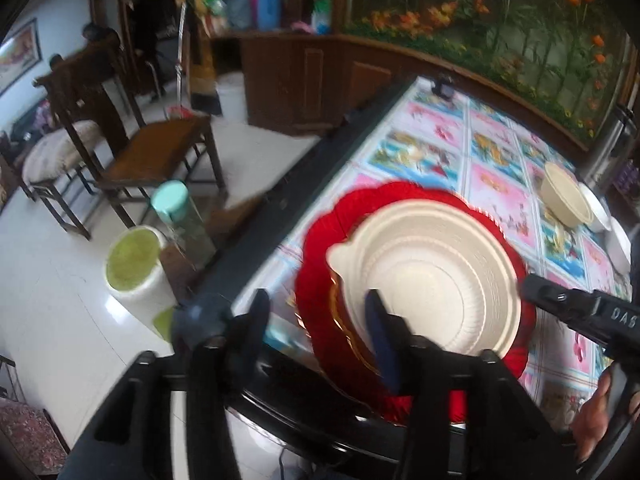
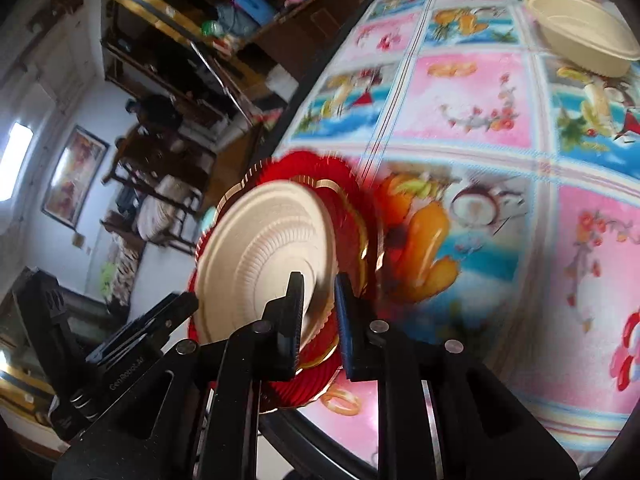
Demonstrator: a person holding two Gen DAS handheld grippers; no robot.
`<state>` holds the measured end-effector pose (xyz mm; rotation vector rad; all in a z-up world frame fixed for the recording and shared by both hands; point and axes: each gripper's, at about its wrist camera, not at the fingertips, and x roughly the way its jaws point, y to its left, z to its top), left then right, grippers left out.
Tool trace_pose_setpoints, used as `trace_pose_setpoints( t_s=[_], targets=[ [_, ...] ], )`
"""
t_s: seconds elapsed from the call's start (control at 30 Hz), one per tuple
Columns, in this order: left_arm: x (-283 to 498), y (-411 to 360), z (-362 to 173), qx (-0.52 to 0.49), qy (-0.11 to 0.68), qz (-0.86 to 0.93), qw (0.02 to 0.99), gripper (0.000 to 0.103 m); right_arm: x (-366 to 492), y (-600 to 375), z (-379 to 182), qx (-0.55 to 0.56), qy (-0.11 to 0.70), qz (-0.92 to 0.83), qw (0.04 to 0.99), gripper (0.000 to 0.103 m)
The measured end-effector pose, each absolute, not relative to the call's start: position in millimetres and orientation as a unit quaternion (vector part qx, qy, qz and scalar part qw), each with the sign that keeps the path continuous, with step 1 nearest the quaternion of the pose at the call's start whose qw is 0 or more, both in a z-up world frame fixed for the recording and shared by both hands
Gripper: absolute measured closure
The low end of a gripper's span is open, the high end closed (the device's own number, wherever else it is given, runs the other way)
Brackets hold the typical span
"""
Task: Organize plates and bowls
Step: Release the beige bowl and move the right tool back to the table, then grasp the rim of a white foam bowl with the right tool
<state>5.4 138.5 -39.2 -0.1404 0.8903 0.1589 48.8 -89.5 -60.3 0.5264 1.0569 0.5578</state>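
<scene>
A beige paper plate (image 1: 432,276) (image 2: 260,248) lies on top of red scalloped plates (image 1: 320,240) (image 2: 352,216) at the near corner of the table. My left gripper (image 1: 316,300) is open: its blue-padded finger is over the beige plate's near rim, the other finger hangs beyond the table edge, and the red rim lies loose between them. My right gripper (image 2: 320,308) is shut on the stack's rim, one finger on the beige plate and the blue pad against the red plates. In the left wrist view its black tip (image 1: 536,288) meets the stack's right side.
A beige bowl (image 1: 566,196) (image 2: 588,28) and white dishes (image 1: 618,248) sit further along the flowered tablecloth (image 1: 496,188) (image 2: 472,96). Left of the table are a wooden chair (image 1: 160,152), a teal-capped bottle (image 1: 176,208) and a white bin (image 1: 134,264). A hand (image 1: 596,412) holds the right gripper.
</scene>
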Motion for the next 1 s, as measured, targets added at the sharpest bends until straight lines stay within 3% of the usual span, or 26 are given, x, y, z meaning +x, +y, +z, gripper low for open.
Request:
trace_pose_setpoints(
  t_s=[0.07, 0.23, 1.0],
  targets=[
    [0.8, 138.6, -29.4, -0.07, 0.411, 0.082, 0.905, 0.047, 48.6, -108.0, -59.5, 0.266, 0.475, 0.248, 0.801, 0.078],
    [1.4, 111.1, -17.3, -0.051, 0.391, 0.058, 0.917, 0.046, 51.4, -159.7, -66.6, 0.291, 0.454, 0.18, 0.823, 0.078],
    [36.9, -129.0, -46.8, 0.066, 0.504, -0.183, 0.842, 0.046, 17.8, -356.4, -94.0, 0.404, 0.415, 0.065, 0.813, 0.078]
  ],
)
